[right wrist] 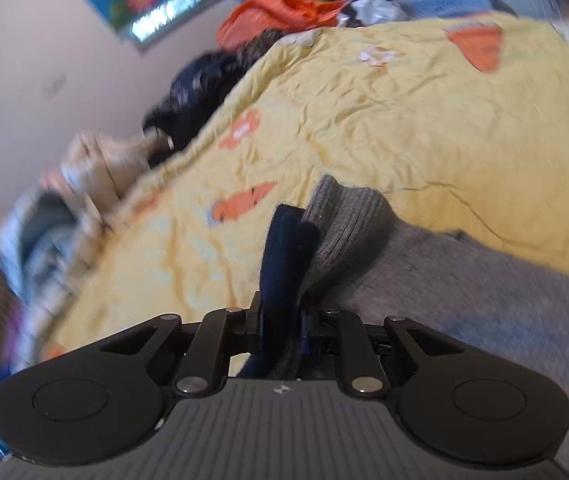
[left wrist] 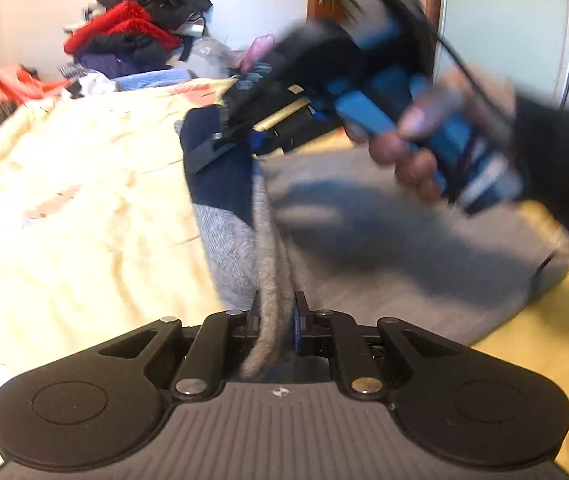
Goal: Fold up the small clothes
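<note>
Grey garment spread on yellow bedspread, pinched at six o'clock by left gripper and at navy cuff by right gripper; mid-fold, next likely carrying both edges across.

From the left gripper, the yellow bedspread lies bare from nine to eleven o'clock, free to cross. At eleven o'clock, far back, a heap of clothes blocks the way. From one to three o'clock the right gripper and its hand crowd the space above the grey garment.
</note>
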